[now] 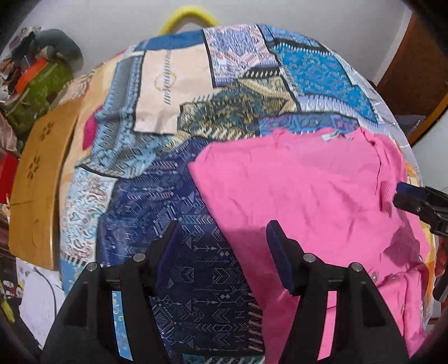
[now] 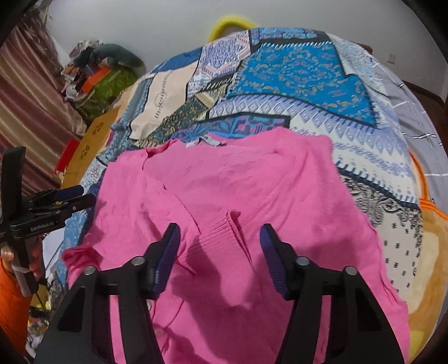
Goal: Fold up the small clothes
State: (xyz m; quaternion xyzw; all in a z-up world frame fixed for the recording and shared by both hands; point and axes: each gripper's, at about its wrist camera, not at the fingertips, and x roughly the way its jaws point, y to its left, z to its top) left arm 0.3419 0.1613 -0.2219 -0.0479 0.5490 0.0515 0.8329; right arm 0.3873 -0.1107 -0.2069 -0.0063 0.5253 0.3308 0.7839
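Your pink knit top (image 2: pixel 238 212) lies spread on the bed, filling the centre and lower part of the right wrist view and the right half of the left wrist view (image 1: pixel 308 196). Its neck label sits at the top edge, and a ribbed cuff is folded in across the middle, just ahead of your right gripper (image 2: pixel 219 232). That gripper hangs over the cloth with its jaws spread apart and nothing between them. Your left gripper (image 1: pixel 222 232) is likewise released and grasping nothing, with one finger over the pink cloth's left edge and the other over the bedspread.

Under the top lies a patchwork bedspread (image 1: pixel 173 117) in blue, cream and teal, rumpled in the upper middle of the frame. A wooden board (image 1: pixel 36 179) with flower cut-outs stands at the left edge of the bed. Beyond it, in the upper left, a heap of clutter (image 1: pixel 36 72) is piled. A yellow ring (image 2: pixel 229 23) peeks over the bed's far edge, at top centre.
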